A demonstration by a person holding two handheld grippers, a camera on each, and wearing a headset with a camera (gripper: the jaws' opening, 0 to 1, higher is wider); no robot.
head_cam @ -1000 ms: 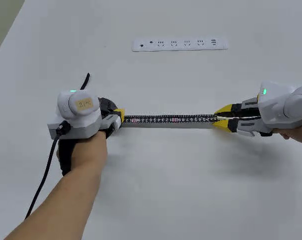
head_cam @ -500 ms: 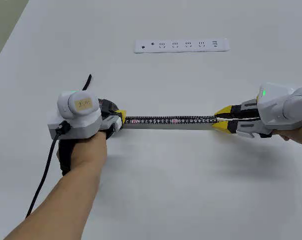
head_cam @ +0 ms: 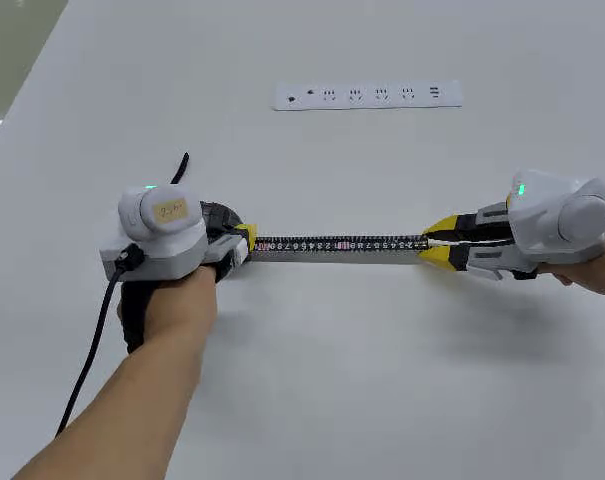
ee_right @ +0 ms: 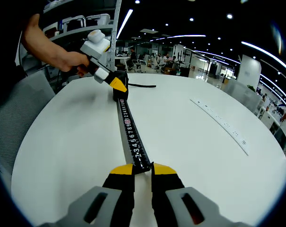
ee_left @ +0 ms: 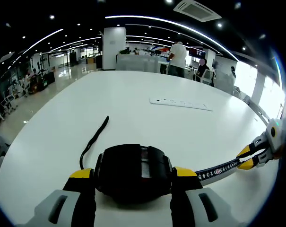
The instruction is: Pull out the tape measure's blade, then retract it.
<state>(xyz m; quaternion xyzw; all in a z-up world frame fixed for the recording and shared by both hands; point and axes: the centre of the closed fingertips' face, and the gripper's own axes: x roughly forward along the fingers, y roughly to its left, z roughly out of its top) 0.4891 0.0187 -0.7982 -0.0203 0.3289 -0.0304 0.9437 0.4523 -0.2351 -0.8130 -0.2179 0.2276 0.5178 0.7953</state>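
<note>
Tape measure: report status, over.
Left gripper shut on tape measure case. Right gripper shut on blade tip. Blade out straight between them. Power strip well beyond, nothing in the blade's path.

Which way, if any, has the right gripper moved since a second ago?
Yes: the right gripper has edged left toward the tape measure case, judged against the power strip.

You are pressing the yellow plastic tips of the left gripper (ee_left: 133,173) against the matt black plastic tape measure case (ee_left: 133,163), which is moulded with seams. Your right gripper (ee_right: 142,169), shelled in smooth white plastic, is pinching the thin grey metal-looking blade (ee_right: 130,130), printed with numerals. The smooth white worktop (head_cam: 332,380) is giving off a soft, low sheen.
</note>
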